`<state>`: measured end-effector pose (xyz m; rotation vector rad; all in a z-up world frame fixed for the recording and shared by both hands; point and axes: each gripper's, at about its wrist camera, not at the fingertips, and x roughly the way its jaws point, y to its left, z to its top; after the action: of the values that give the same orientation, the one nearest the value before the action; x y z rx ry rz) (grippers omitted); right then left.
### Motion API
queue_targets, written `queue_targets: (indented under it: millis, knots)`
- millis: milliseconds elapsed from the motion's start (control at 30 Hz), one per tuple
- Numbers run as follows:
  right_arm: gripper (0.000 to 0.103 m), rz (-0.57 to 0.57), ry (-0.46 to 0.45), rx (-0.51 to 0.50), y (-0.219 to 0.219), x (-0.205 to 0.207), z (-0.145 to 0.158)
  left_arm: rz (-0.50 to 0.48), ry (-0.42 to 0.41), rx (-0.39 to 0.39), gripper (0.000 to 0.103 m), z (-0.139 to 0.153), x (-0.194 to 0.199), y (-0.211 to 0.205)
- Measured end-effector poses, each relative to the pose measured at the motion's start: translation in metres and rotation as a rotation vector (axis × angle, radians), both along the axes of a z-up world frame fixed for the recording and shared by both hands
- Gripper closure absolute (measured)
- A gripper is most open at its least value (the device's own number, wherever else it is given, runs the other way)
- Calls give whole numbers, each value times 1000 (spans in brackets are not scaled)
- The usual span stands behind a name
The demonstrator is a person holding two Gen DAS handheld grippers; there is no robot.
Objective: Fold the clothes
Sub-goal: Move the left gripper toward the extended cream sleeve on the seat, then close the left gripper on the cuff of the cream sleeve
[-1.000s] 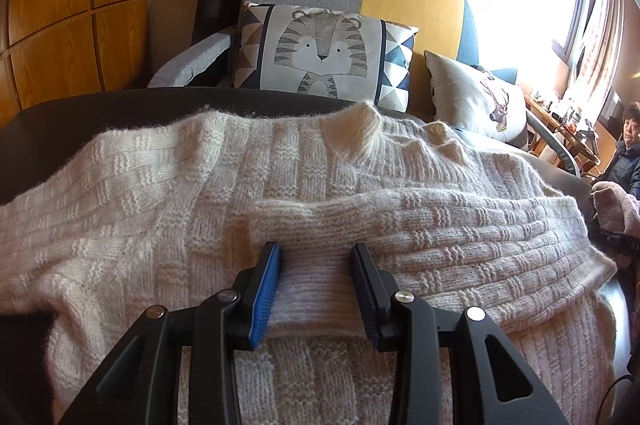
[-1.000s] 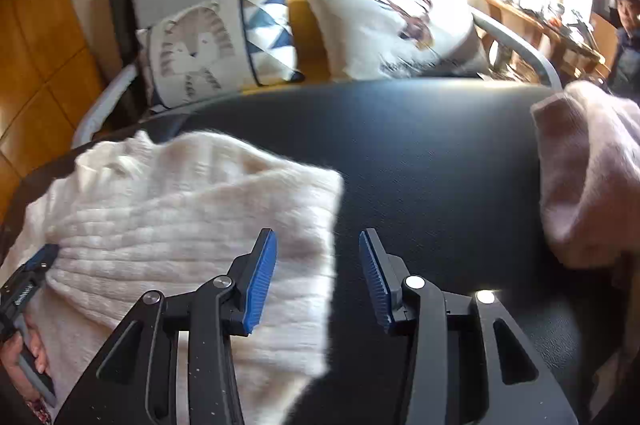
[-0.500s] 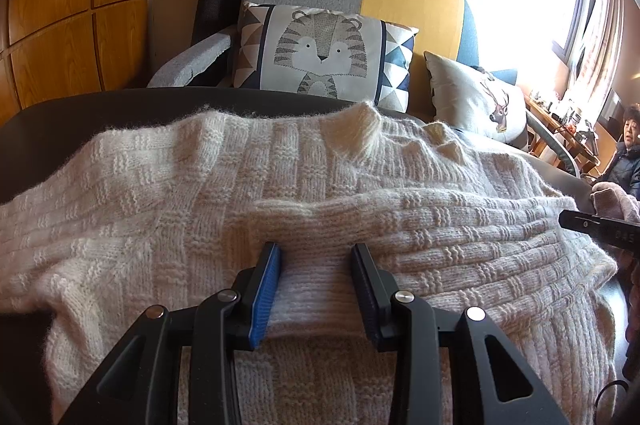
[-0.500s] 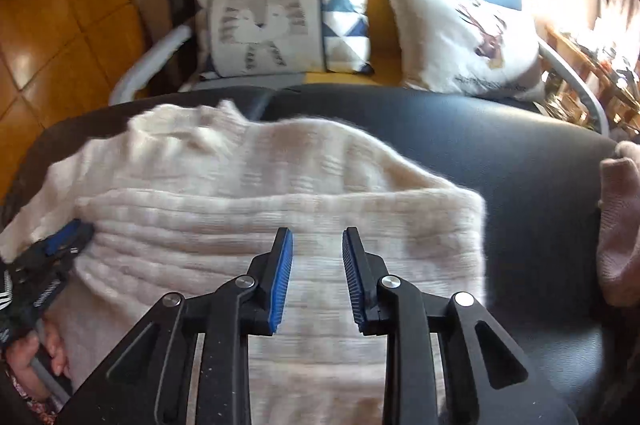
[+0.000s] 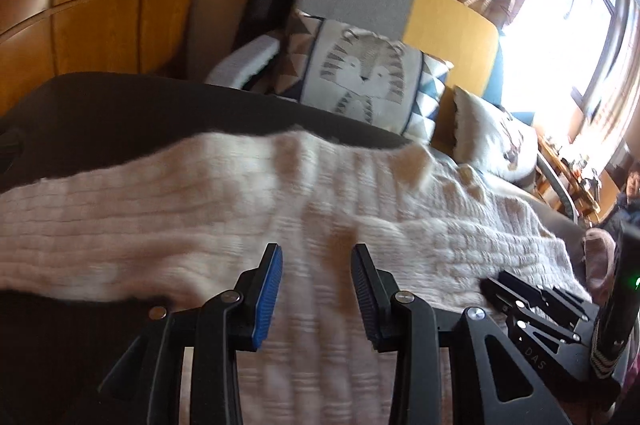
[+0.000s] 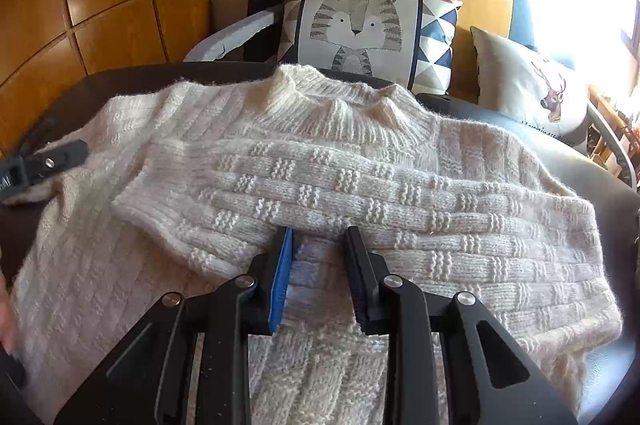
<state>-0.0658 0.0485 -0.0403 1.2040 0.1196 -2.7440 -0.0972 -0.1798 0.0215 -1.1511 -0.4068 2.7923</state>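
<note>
while the cream knit sweater point(image 6: 320, 185) is lying spread across the dark counter point(image 6: 600, 193), one sleeve point(image 6: 360, 201) is lying folded over its chest. the right tool point(image 6: 318, 275) is hanging just over the lower edge of that sleeve with its jaws narrow, and nothing looks pinched between them. the left tool point(image 5: 316, 289) is sitting over the left side of the sweater, jaws partly apart. that view is blurry, so i cannot tell if wool is caught there.

the knit is fluffy and loose, so a tool tip could be snagging a loop and dragging the folded sleeve out of place. a thin pinch could be slipping off the thick wool.

the sweater's near hem is running out of sight under the tools. its right side is sitting near the counter's edge, and a pink garment point(image 5: 600, 257) is lying just beyond it. the tiger pillow point(image 6: 360, 25) on the chair is well apart at the back. bare counter is showing on the left and far right, so there is room for moving there.
</note>
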Motion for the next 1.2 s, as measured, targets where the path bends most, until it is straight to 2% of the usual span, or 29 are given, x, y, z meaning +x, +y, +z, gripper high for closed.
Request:
queue_targets:
  millis: [67, 167, 300, 400, 500, 600, 667, 800, 1000, 1033, 1067, 1133, 1200]
  knots:
    - [74, -6, 5, -3, 0, 0, 0, 108, -16, 38, 66, 3, 3, -48]
    - [74, -7, 7, -16, 2, 1, 0, 325, -76, 113, 66, -4, 10, -132]
    - [73, -8, 10, -18, 2, 2, 0, 613, -105, 224, 63, -13, 43, -233]
    - [73, -9, 11, -17, 1, 2, 0, 747, -151, 260, 58, -19, 67, -284]
    - [73, -10, 12, -17, 1, 2, 0, 833, -177, 290, 57, -22, 89, -316]
    - [73, -10, 13, -18, 0, 2, 0, 871, -201, 312, 56, -29, 98, -333]
    - [73, -11, 13, -21, 1, 2, 0, 867, -203, 383, 56, -38, 98, -342]
    - [73, -11, 13, -32, 2, 2, 0, 869, -161, 481, 56, -45, 94, -359]
    - [73, -12, 16, -32, 2, 3, 0, 897, -103, 550, 58, -52, 84, -368]
    - [73, -12, 16, -33, 2, 3, 0, 895, -101, 553, 61, -55, 83, -369]
    - [73, -12, 16, -35, 2, 3, 0, 905, -118, 522, 78, -56, 81, -369]
    - [73, -12, 17, -35, 3, 3, 0, 901, -138, 473, 97, -57, 76, -369]
    - [73, -12, 18, -33, 2, 3, 0, 881, -147, 434, 98, -56, 71, -369]
